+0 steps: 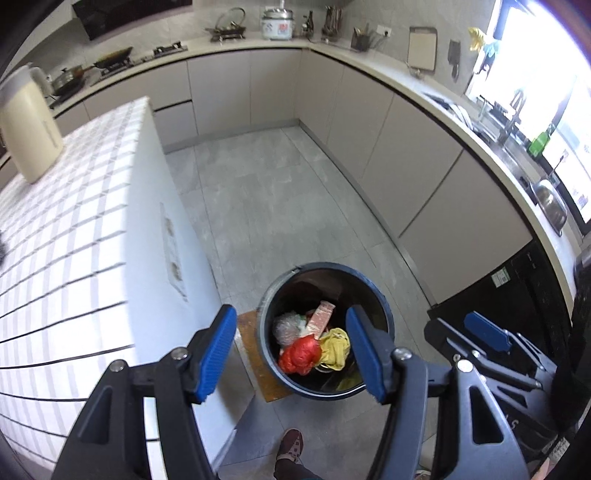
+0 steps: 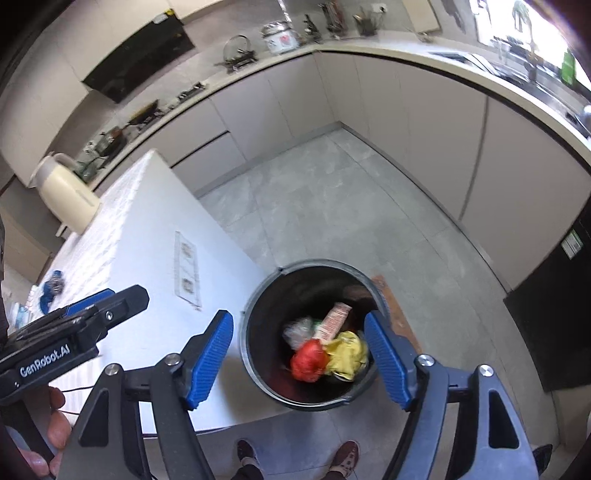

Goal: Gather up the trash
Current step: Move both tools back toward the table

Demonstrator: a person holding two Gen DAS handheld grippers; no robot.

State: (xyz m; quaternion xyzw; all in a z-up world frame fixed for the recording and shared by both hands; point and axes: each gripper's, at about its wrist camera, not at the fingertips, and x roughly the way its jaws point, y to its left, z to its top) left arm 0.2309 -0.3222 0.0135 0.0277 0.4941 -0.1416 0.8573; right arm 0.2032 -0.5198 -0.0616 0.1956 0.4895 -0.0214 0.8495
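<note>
Trash is lying in the bin, both my grippers empty.

I'm holding left gripper (image 1: 291, 354) and right gripper (image 2: 299, 360) wide apart above the bin (image 1: 266, 299) at lower centre; red bag (image 1: 300, 354), yellow wrapper (image 1: 334, 343) are sitting inside.

A home kitchen is showing here: beige handleless base cabinets (image 1: 236, 92) are running round the corner under a pale stone worktop (image 1: 417, 83), a white rice cooker (image 1: 277, 24) is standing on it, a dark wok (image 1: 112, 59) is sitting on the gas hob, and a tall steel tap (image 1: 515, 110) is rising by the bright window
</note>
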